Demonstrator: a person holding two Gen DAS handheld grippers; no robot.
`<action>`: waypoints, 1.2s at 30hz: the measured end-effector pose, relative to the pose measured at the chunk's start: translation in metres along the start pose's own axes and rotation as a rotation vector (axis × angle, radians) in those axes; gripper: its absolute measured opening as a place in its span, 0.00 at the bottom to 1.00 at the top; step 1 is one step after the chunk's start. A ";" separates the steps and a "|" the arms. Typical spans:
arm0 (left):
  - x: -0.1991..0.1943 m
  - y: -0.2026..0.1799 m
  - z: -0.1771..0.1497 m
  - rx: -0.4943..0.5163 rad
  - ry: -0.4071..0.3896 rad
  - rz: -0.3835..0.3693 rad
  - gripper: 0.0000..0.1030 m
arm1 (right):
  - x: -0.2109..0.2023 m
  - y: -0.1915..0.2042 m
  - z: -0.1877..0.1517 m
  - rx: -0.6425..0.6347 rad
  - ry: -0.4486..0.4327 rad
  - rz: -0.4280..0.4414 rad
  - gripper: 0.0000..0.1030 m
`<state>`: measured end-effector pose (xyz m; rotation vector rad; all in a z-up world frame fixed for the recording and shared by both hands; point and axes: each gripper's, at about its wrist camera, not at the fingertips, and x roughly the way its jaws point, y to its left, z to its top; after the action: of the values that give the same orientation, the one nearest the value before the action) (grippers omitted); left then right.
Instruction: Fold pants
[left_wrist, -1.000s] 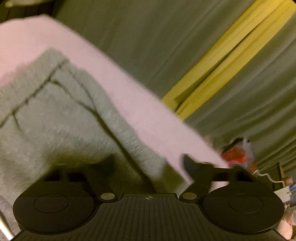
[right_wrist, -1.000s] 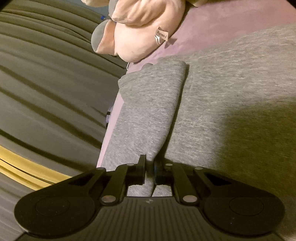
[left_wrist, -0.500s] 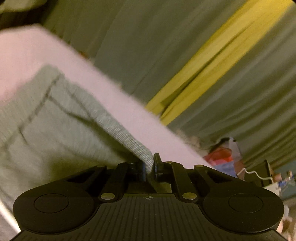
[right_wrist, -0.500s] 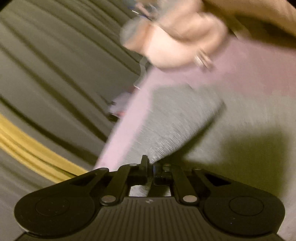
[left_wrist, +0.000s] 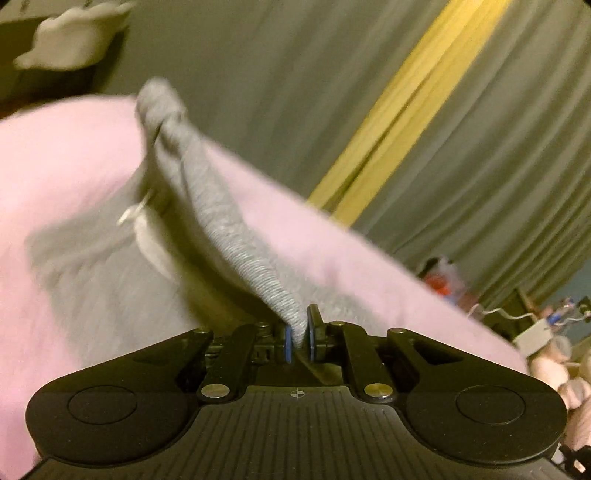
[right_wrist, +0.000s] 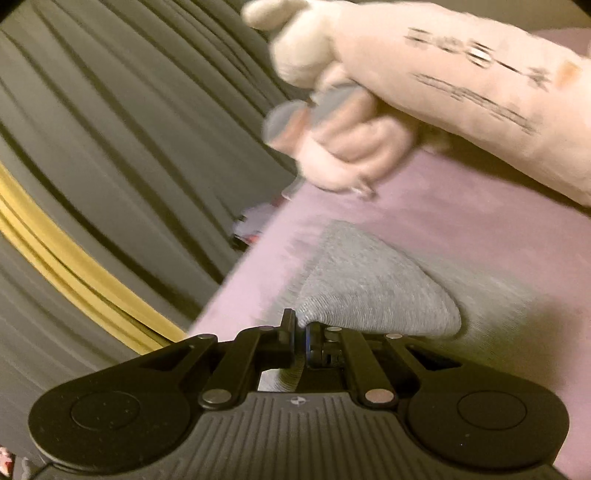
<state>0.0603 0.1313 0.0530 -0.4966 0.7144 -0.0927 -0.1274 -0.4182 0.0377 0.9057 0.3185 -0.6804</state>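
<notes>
Grey knit pants (left_wrist: 221, 225) lie on a pink bed cover (left_wrist: 66, 155). My left gripper (left_wrist: 298, 328) is shut on an edge of the pants, which rises as a taut ridge from the jaws to a bunched tip at upper left. In the right wrist view my right gripper (right_wrist: 300, 328) is shut on another edge of the pants (right_wrist: 373, 291), which forms a lifted rounded fold just beyond the jaws over the pink cover (right_wrist: 480, 236).
Grey-green curtains with a yellow stripe (left_wrist: 402, 110) hang past the bed edge. A pink plush toy (right_wrist: 424, 85) lies at the far end of the bed. Clutter and cables (left_wrist: 535, 325) sit at the right beyond the bed edge.
My left gripper went from open to shut on the pants edge and lifted it. My right gripper stayed shut on the fabric and moved along the bed, drawing the fold with it.
</notes>
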 end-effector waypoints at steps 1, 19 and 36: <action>0.001 0.002 -0.008 -0.007 0.022 0.024 0.10 | 0.000 -0.006 -0.003 0.012 0.009 -0.012 0.05; 0.005 0.058 0.001 -0.366 -0.036 0.218 0.81 | 0.030 -0.057 -0.040 0.244 0.092 -0.062 0.30; 0.011 0.051 -0.005 -0.261 0.061 0.318 0.88 | 0.048 -0.062 -0.015 0.277 0.051 -0.130 0.06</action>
<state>0.0612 0.1713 0.0197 -0.6240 0.8629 0.2877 -0.1318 -0.4522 -0.0346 1.1748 0.3353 -0.8355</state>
